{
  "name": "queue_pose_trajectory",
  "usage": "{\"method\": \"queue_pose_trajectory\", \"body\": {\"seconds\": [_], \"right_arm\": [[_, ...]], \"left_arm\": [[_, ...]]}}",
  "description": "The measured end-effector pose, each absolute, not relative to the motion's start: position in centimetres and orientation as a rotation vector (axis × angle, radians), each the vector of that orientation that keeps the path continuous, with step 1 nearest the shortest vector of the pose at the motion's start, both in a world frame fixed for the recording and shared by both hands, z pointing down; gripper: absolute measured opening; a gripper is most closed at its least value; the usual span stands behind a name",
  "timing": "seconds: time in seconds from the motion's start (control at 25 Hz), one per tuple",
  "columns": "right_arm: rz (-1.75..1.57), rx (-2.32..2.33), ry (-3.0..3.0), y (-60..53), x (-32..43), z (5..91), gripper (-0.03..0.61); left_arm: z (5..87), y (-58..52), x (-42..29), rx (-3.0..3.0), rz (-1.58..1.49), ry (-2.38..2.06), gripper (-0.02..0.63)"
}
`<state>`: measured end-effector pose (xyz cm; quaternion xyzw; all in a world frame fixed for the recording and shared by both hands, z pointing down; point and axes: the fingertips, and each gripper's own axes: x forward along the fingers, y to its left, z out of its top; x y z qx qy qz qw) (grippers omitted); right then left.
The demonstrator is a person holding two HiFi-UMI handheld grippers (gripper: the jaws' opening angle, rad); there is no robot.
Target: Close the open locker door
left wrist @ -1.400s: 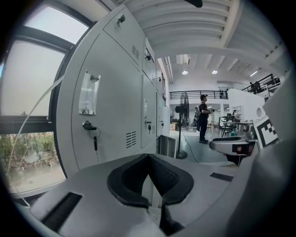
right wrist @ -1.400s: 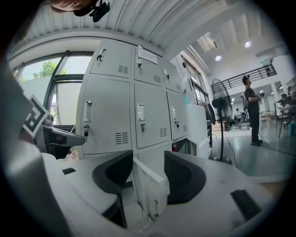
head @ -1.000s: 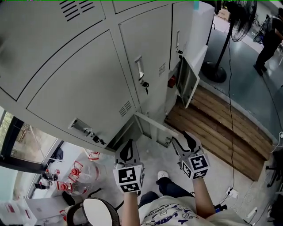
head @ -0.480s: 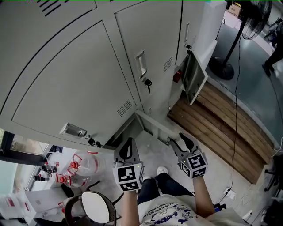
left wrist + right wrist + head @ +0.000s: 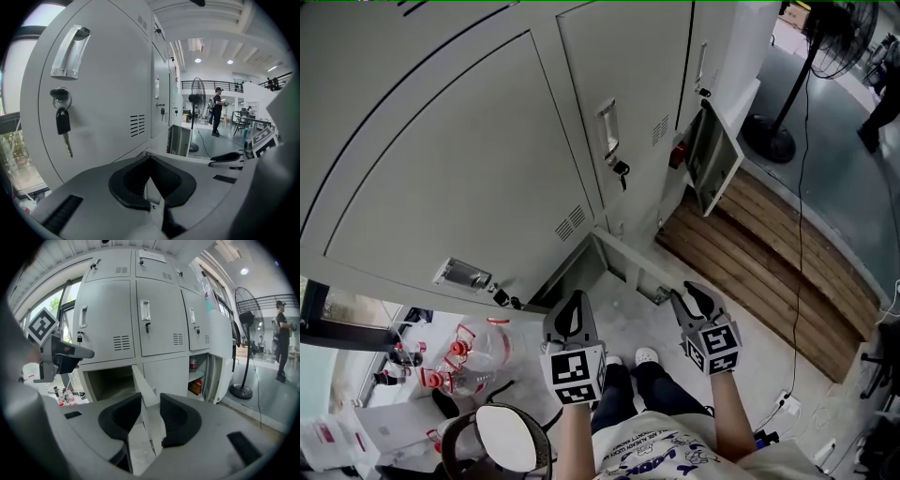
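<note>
Right tool (image 5: 150, 401), splayed wide 1 second ago, has just been closing its jaws around the free edge of the open bottom-row locker door (image 5: 142, 383). The door is standing swung out toward the person from its bare compartment (image 5: 105, 380), and the pads are flanking the edge without visibly pinching it, so the closing push is likely about to begin. Left tool (image 5: 573, 309) is hanging clenched and empty alongside; against the earlier frame, both hands are sitting lower, while the door is looking unmoved.
</note>
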<state>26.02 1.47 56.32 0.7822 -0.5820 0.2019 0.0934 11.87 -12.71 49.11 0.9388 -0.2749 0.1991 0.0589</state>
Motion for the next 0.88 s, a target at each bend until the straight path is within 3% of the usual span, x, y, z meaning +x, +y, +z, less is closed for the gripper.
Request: {"method": "queue_pose_trajectory", "body": {"seconds": [0.52,0.88], "right_arm": [[0.613,2.242,-1.772,0.7,18.6,56.6,0.097],[0.592,2.182,-1.813,-2.2,11.5,56.6,0.114]], "left_arm": [[49.6,-13.6,7.6,2.829,0.586,-0.793,0.005],[49.1,-14.1,3.3,2.811,0.551,-0.830,0.005]]}}
